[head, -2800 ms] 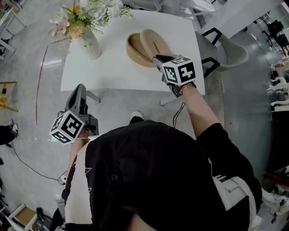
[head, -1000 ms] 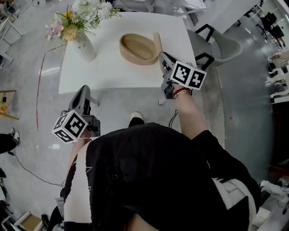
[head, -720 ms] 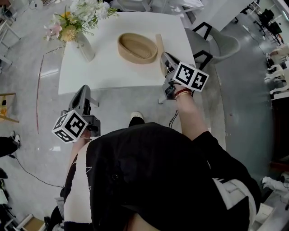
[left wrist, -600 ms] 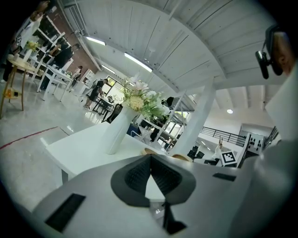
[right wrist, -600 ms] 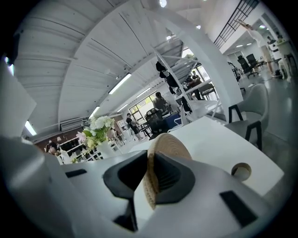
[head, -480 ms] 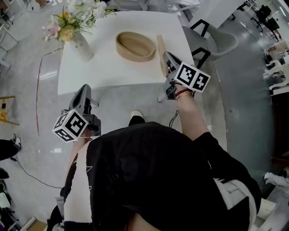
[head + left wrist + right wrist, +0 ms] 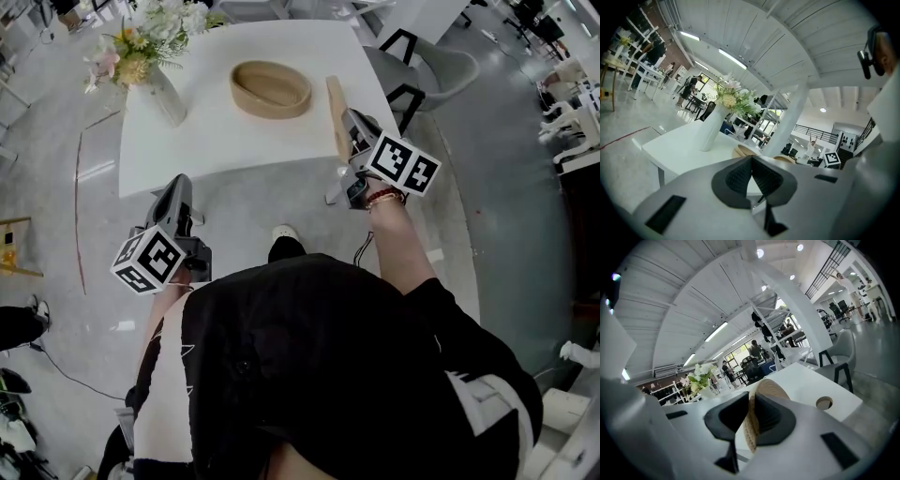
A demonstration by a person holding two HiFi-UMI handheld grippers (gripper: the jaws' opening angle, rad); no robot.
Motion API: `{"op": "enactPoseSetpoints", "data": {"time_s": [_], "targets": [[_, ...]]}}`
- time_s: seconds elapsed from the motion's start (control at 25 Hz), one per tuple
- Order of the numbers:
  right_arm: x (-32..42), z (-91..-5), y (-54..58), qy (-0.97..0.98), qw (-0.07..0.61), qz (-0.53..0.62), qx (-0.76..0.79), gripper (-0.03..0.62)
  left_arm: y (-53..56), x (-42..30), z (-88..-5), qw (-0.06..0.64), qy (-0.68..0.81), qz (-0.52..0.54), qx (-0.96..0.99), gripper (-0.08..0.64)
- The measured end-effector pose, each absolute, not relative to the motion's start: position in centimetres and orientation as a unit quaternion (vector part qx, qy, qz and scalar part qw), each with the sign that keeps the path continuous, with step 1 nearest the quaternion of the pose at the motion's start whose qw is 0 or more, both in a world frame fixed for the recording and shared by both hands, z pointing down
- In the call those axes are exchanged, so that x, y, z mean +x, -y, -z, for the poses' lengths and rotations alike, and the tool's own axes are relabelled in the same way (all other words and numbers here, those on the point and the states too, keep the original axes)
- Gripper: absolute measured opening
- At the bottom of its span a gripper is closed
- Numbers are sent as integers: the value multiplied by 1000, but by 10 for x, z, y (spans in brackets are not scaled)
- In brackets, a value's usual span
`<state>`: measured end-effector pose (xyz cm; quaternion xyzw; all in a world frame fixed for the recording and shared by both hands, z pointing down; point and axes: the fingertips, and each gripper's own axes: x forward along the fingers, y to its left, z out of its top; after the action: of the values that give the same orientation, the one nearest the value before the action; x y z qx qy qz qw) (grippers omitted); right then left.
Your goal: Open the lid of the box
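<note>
The oval woven box (image 7: pixel 271 89) stands with its top off on the white table (image 7: pixel 206 131). Its flat woven lid (image 7: pixel 334 94) is held on edge to the right of the box, near the table's right front corner. My right gripper (image 7: pixel 346 122) is clamped on the lid's lower part, its jaws closing on it. In the right gripper view the lid (image 7: pixel 764 389) sticks up between the pads of that gripper (image 7: pixel 751 414). My left gripper (image 7: pixel 177 185) hangs over the floor in front of the table, shut and holding nothing, as the left gripper view (image 7: pixel 751 161) confirms.
A white vase with flowers (image 7: pixel 155 70) stands at the table's back left corner. A grey chair (image 7: pixel 436 67) sits to the right of the table. The table has a round hole (image 7: pixel 824 402) near its right edge. The person's shoe (image 7: pixel 284 240) is below the table's front edge.
The lid has left the box, where it leaned earlier, and moved right and toward me in my right gripper. The left gripper has stayed in place.
</note>
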<state>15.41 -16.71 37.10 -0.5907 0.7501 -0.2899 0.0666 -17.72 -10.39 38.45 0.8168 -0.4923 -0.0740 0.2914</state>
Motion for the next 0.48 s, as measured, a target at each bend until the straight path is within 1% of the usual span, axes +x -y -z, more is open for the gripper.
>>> {"op": "enactPoseSetpoints", "data": {"time_s": [0.48], "targets": [[144, -379, 105, -735, 66, 307, -601, 46, 70, -159, -389, 303, 451, 53, 838, 11]]}}
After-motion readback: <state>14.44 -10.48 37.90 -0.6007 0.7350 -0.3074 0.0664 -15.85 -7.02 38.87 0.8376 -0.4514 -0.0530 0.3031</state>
